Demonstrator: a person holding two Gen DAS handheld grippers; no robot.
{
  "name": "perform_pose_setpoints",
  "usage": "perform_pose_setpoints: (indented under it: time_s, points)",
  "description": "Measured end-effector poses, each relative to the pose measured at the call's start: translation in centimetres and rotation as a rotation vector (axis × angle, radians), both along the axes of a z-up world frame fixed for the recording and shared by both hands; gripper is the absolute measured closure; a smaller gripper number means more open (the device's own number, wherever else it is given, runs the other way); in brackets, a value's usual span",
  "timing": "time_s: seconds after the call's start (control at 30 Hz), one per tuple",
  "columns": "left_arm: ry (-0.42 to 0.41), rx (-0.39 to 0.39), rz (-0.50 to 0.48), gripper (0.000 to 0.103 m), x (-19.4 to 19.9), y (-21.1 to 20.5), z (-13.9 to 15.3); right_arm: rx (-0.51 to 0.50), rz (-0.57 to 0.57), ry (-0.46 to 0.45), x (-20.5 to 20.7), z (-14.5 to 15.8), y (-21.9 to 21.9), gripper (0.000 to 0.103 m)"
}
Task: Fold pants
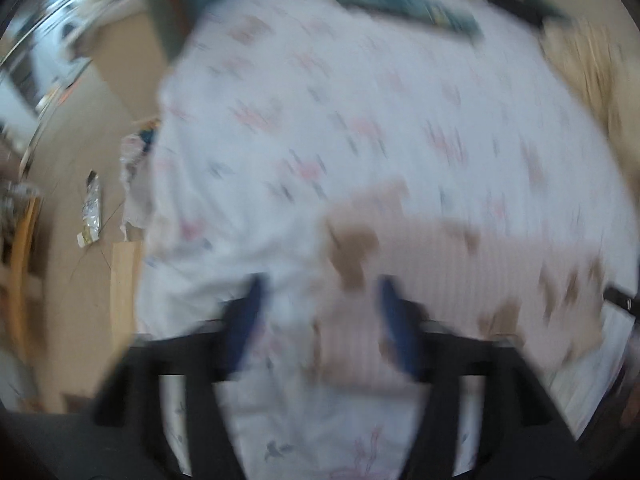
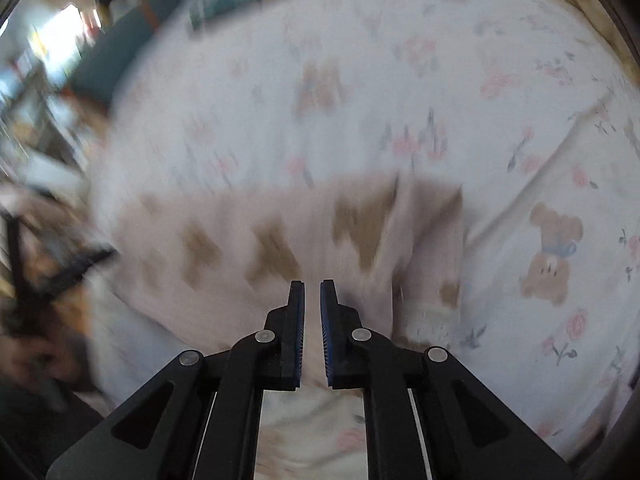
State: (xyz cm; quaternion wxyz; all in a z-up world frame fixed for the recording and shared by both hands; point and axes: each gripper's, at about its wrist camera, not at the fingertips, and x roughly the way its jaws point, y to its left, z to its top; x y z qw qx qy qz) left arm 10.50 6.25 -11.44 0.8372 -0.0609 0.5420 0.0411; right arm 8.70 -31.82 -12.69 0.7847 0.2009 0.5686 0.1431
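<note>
The pants (image 2: 280, 240) are pale pink with brown bear prints and lie on a white floral bedsheet (image 2: 360, 80). In the right wrist view they spread across the middle, with a folded edge at their right. My right gripper (image 2: 312, 286) hovers over their near part with a narrow gap between the jaws and nothing in them. In the left wrist view the pants (image 1: 460, 264) lie to the lower right. My left gripper (image 1: 322, 284) is open above their left end, jaws wide apart and empty. Both views are motion-blurred.
A teal flat object (image 1: 404, 4) lies at the far side of the bed. The bed's left edge drops to a tan floor (image 1: 80, 184) with a wrapper (image 1: 91, 208) on it. A teddy bear print (image 2: 552, 252) marks the sheet at right.
</note>
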Motion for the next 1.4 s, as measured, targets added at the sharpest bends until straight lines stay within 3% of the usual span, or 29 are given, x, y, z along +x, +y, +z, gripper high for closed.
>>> perform_pose_setpoints:
  time_s: [0.03,0.1,0.13,0.27,0.43,0.63,0.73,0.77,0.83,0.9,0.93,0.97,1.0,1.03,1.23,1.3,1.4]
  points:
    - [-0.029,-0.007,0.033,0.011,0.1,0.7,0.5,0.035,-0.042,-0.016,0.1,0.4,-1.0,0.083]
    - [-0.045,-0.037,0.07,0.01,0.3,1.9,0.8,0.091,-0.128,-0.008,0.1,0.2,-2.9,0.02]
    - [-0.024,-0.06,0.077,0.01,0.6,2.3,0.5,0.122,-0.18,0.015,0.1,-0.4,-3.7,0.01]
    - [0.041,-0.192,0.139,0.01,0.6,3.6,-0.8,0.241,-0.322,0.149,0.8,-3.7,-5.8,0.007]
    - [0.113,-0.206,0.097,0.01,1.3,2.1,-3.2,0.157,-0.415,0.174,1.4,-4.9,-6.6,0.007]
    - [0.188,-0.207,-0.027,0.01,2.7,-0.1,-6.0,0.2,-0.365,0.251,2.1,-7.4,-5.6,0.007]
    - [0.168,-0.188,-0.066,0.014,2.6,-1.3,-6.1,0.22,-0.27,0.263,2.2,-7.6,-3.6,0.007]
    - [0.167,-0.178,-0.098,0.023,2.5,-2.2,-5.9,0.218,-0.243,0.261,2.3,-7.6,-3.0,0.007]
    - [0.165,-0.152,-0.155,0.057,2.2,-4.0,-5.2,0.199,-0.163,0.25,2.4,-7.5,-1.0,0.015]
    - [0.173,-0.135,-0.235,0.061,2.0,-5.8,-5.3,0.15,-0.096,0.235,2.1,-7.2,0.6,0.027]
    - [0.166,-0.124,-0.234,0.079,2.0,-6.0,-5.3,0.091,-0.06,0.214,1.9,-6.9,1.4,0.033]
    - [0.173,-0.142,-0.227,0.092,2.0,-5.9,-5.3,0.064,-0.046,0.204,1.9,-6.8,1.8,0.055]
    - [0.177,-0.156,-0.222,0.094,2.1,-5.9,-5.2,0.07,-0.041,0.196,1.9,-6.7,1.9,0.082]
    - [0.167,-0.171,-0.212,0.095,2.1,-5.8,-4.7,0.107,-0.043,0.196,1.9,-6.6,1.9,0.09]
    - [0.023,-0.187,-0.199,0.096,1.0,-5.2,0.7,0.227,-0.048,0.016,1.9,-1.9,1.7,0.091]
    - [-0.06,-0.182,-0.197,0.096,1.7,-4.7,3.9,0.278,-0.041,-0.037,2.5,0.0,1.5,0.092]
    - [-0.111,-0.195,-0.206,0.096,3.8,-4.2,7.1,0.308,-0.027,-0.134,5.4,3.7,1.2,0.092]
